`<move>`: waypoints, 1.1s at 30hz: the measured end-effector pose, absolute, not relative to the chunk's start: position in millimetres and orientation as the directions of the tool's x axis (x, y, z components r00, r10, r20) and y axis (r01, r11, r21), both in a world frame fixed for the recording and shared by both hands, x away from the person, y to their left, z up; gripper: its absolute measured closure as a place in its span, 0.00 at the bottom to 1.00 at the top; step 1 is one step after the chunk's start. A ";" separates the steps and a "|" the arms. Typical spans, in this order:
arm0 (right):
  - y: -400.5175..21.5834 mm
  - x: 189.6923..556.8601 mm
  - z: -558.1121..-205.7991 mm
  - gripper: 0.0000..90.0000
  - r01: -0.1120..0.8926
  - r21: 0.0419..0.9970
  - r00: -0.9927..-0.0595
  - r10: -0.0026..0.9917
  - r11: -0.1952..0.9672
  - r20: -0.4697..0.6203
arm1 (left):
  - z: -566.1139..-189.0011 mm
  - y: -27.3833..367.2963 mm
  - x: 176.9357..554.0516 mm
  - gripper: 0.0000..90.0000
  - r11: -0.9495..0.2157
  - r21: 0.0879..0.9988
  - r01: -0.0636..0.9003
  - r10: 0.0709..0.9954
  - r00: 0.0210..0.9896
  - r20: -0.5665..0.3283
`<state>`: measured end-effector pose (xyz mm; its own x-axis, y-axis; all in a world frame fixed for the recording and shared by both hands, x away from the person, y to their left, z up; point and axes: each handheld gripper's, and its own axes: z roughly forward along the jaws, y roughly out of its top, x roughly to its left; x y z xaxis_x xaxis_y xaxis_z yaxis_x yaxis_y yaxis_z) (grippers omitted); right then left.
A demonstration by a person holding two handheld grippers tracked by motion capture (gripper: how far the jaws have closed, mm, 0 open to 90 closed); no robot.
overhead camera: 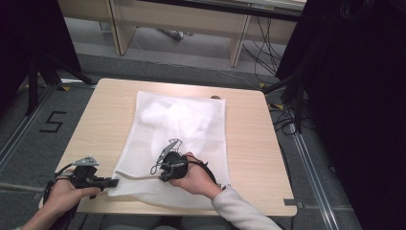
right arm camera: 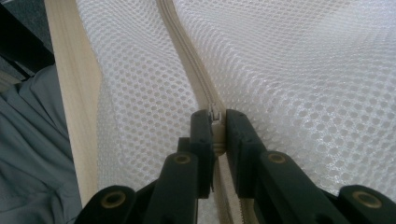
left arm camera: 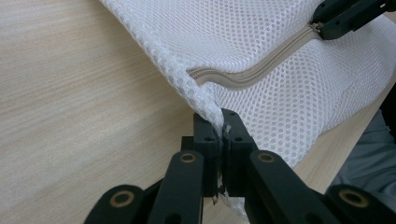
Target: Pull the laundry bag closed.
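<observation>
White mesh bag flat, beige zipper closed

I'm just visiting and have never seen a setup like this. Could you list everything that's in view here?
Mesh laundry bag: one, white, flat on the table, something white inside.
Zipper: one, beige, along the bag's near edge.
Zipper pull: one, pale, between the right gripper's jaws.
Table: one, light wood, centre.
Cables: several, black, floor beyond the table.
Floor marking "5": one, black, left of the table.
Left gripper: one, black, shut on the bag's near-left corner.
Right gripper: one, black, on the zipper.
Hands: two, holding the grippers.
</observation>
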<state>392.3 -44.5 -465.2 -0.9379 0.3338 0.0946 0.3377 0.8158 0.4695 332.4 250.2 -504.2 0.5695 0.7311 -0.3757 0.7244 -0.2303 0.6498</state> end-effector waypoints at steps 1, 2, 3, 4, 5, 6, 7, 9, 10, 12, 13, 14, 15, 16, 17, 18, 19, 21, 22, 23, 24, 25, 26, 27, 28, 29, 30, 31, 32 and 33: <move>-45.2 393.1 -465.2 0.91 0.329 0.474 -0.941 0.326 0.817 0.091 | -504.2 250.1 332.3 0.95 -0.227 0.650 0.725 0.731 0.568 -0.378; -45.2 393.1 -465.2 0.91 0.329 0.474 -0.941 0.326 0.817 0.091 | -504.2 250.0 332.2 0.95 -0.224 0.649 0.727 0.732 0.565 -0.380; -46.7 392.5 -464.6 0.91 0.342 0.468 -0.935 0.342 0.815 0.088 | -504.9 249.3 332.0 0.95 -0.216 0.658 0.721 0.737 0.563 -0.374; -46.7 392.5 -464.6 0.91 0.342 0.468 -0.935 0.342 0.815 0.088 | -504.9 249.3 332.0 0.95 -0.216 0.658 0.721 0.737 0.563 -0.374; -47.4 392.5 -464.5 0.91 0.344 0.466 -0.935 0.342 0.815 0.091 | -505.3 249.2 332.0 0.95 -0.211 0.661 0.720 0.736 0.562 -0.377; -48.6 393.0 -464.8 0.91 0.341 0.468 -0.936 0.339 0.816 0.091 | -505.3 249.2 332.0 0.96 -0.211 0.661 0.720 0.735 0.563 -0.378; -49.9 393.3 -464.8 0.91 0.339 0.469 -0.937 0.338 0.816 0.090 | -504.7 249.4 332.0 0.96 -0.218 0.656 0.722 0.737 0.562 -0.375; -50.5 393.1 -464.7 0.91 0.340 0.469 -0.936 0.340 0.815 0.089 | -504.6 249.6 332.2 0.95 -0.221 0.653 0.724 0.735 0.564 -0.377; -51.0 393.2 -464.5 0.91 0.338 0.469 -0.938 0.334 0.816 0.095 | -505.4 249.0 332.1 0.95 -0.210 0.662 0.720 0.736 0.562 -0.378; -51.2 392.8 -464.2 0.91 0.345 0.468 -0.935 0.344 0.814 0.092 | -505.2 249.1 332.1 0.96 -0.210 0.661 0.721 0.736 0.561 -0.379; -52.1 392.9 -463.6 0.91 0.345 0.470 -0.934 0.344 0.812 0.091 | -505.1 249.1 331.9 0.95 -0.209 0.659 0.722 0.737 0.559 -0.379; -52.3 393.1 -463.5 0.91 0.341 0.472 -0.936 0.339 0.813 0.093 | -504.9 249.3 332.1 0.95 -0.215 0.658 0.722 0.737 0.562 -0.376; -52.4 393.1 -463.5 0.91 0.338 0.471 -0.937 0.336 0.815 0.091 | -505.1 249.1 332.0 0.96 -0.210 0.659 0.722 0.737 0.560 -0.379; -52.6 393.2 -463.6 0.91 0.338 0.471 -0.938 0.335 0.815 0.092 | -505.1 249.5 332.0 0.95 -0.211 0.659 0.722 0.737 0.560 -0.378; -53.1 393.3 -463.5 0.91 0.341 0.471 -0.936 0.340 0.813 0.091 | -505.1 249.5 332.0 0.95 -0.211 0.659 0.722 0.737 0.560 -0.378; -53.5 393.3 -463.7 0.91 0.342 0.470 -0.936 0.342 0.814 0.089 | -505.1 249.2 332.0 0.95 -0.209 0.660 0.721 0.738 0.560 -0.378; -53.9 393.6 -464.0 0.91 0.343 0.469 -0.935 0.343 0.814 0.088 | -504.8 249.3 331.9 0.95 -0.214 0.657 0.723 0.738 0.561 -0.376; -54.2 393.5 -463.9 0.91 0.345 0.468 -0.934 0.345 0.814 0.088 | -505.3 249.1 332.1 0.95 -0.210 0.661 0.720 0.736 0.562 -0.378; -55.1 393.5 -463.6 0.91 0.344 0.468 -0.935 0.342 0.814 0.092 | -505.1 249.1 331.9 0.95 -0.209 0.660 0.722 0.738 0.559 -0.378; -55.5 393.5 -463.3 0.91 0.345 0.470 -0.935 0.343 0.812 0.092 | -505.1 249.1 331.9 0.95 -0.209 0.659 0.722 0.738 0.559 -0.379; -55.7 393.4 -463.2 0.91 0.347 0.471 -0.934 0.347 0.811 0.089 | -505.1 249.1 331.9 0.95 -0.209 0.659 0.722 0.738 0.559 -0.378; -56.4 393.4 -462.6 0.91 0.345 0.470 -0.935 0.344 0.812 0.090 | -504.9 249.3 332.0 0.95 -0.213 0.658 0.722 0.737 0.561 -0.377; -57.1 393.0 -462.1 0.91 0.353 0.467 -0.932 0.351 0.811 0.095 | -504.9 249.1 332.0 0.95 -0.213 0.658 0.722 0.738 0.560 -0.376; -57.4 392.8 -462.6 0.91 0.354 0.470 -0.931 0.353 0.808 0.095 | -504.9 249.1 332.0 0.95 -0.213 0.658 0.722 0.738 0.560 -0.376; -57.4 392.8 -462.6 0.91 0.354 0.470 -0.931 0.353 0.808 0.095 | -505.2 249.0 331.9 0.95 -0.208 0.660 0.722 0.737 0.559 -0.380; -58.4 393.4 -462.3 0.91 0.346 0.472 -0.934 0.346 0.811 0.092 | -505.2 249.1 332.0 0.95 -0.211 0.660 0.721 0.736 0.561 -0.378; -58.7 393.0 -462.6 0.91 0.345 0.470 -0.934 0.346 0.812 0.088 | -505.2 249.0 332.0 0.95 -0.210 0.659 0.722 0.736 0.561 -0.379; -59.1 392.8 -462.7 0.91 0.347 0.470 -0.934 0.346 0.812 0.091 | -505.2 249.1 332.0 0.95 -0.211 0.660 0.721 0.736 0.561 -0.378; -59.6 392.9 -462.8 0.91 0.347 0.471 -0.933 0.347 0.811 0.091 | -505.1 249.0 332.0 0.95 -0.209 0.659 0.723 0.737 0.559 -0.380; -59.6 393.0 -463.1 0.91 0.346 0.475 -0.934 0.344 0.809 0.094 | -505.2 249.1 332.0 0.95 -0.211 0.660 0.721 0.737 0.561 -0.378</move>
<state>393.0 -59.6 -463.1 -0.9340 0.3445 0.0945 0.3464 0.8091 0.4748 332.0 249.1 -505.2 0.5612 0.7365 -0.3776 0.7212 -0.2113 0.6597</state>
